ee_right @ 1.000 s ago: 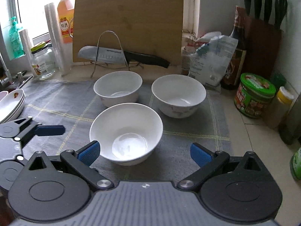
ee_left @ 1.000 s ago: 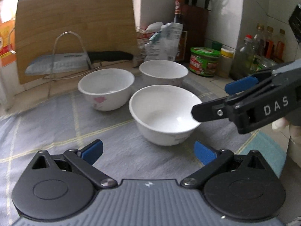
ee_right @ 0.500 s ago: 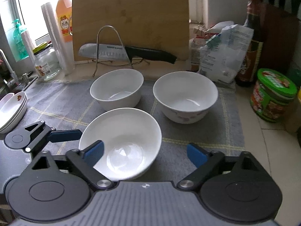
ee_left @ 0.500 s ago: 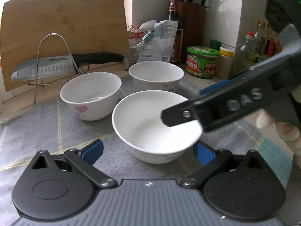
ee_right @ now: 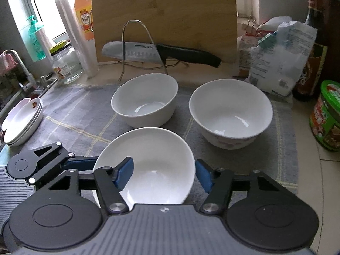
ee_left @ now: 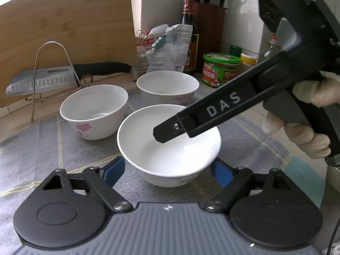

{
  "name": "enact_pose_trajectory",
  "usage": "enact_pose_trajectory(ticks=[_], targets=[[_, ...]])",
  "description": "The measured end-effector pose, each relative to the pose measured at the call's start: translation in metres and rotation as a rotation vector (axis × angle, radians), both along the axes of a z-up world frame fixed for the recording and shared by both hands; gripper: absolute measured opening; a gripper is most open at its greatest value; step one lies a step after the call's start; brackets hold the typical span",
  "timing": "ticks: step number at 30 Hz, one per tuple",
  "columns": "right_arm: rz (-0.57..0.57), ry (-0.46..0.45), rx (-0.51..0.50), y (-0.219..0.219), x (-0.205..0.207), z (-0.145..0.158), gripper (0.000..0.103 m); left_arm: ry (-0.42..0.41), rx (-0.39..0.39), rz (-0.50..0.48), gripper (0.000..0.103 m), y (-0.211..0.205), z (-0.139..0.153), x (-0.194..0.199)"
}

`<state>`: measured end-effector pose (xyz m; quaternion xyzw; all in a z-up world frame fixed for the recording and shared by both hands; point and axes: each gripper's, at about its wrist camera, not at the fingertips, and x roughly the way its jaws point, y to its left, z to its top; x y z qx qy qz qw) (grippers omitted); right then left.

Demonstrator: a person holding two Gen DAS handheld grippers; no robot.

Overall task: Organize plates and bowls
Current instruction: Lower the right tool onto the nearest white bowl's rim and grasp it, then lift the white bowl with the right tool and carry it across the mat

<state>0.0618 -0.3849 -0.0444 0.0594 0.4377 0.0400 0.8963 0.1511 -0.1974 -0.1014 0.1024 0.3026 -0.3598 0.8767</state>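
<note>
Three white bowls stand on a grey cloth. The nearest bowl (ee_left: 169,144) (ee_right: 148,167) sits between the open fingers of my left gripper (ee_left: 167,171). My right gripper (ee_right: 164,175) is open, with one finger inside this bowl and the other outside its right rim; its finger (ee_left: 212,110) reaches over the bowl in the left wrist view. The left gripper (ee_right: 42,163) also shows at the bowl's left side in the right wrist view. Two more bowls stand behind: the back left one (ee_left: 93,111) (ee_right: 145,102) and the back right one (ee_left: 167,89) (ee_right: 230,112). A stack of small plates (ee_right: 21,123) lies at far left.
A knife on a wire rack (ee_right: 159,52) and a wooden cutting board (ee_right: 165,14) stand behind the bowls. Bags (ee_right: 280,57), a dark bottle (ee_left: 189,31) and a green jar (ee_left: 221,70) stand at the right. A tap (ee_right: 19,68) and bottles are at the left.
Both grippers have moved in on the nearest bowl. The right gripper's fingers have narrowed and now straddle its right rim; the left gripper's fingers now flank it.
</note>
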Motion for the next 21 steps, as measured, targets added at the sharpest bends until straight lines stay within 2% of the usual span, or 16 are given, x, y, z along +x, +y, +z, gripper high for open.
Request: enact_pose_trajectory(ticks=[11,21], targets=[[0.029,0.047,0.051,-0.008,0.013,-0.005,0.063,-0.02,0.014,-0.012,0.087,-0.001,0.0,0.003],[0.068,0.048,0.0,-0.002,0.023,-0.005,0.064,-0.031,0.02,-0.009,0.087,-0.002,0.002,0.002]])
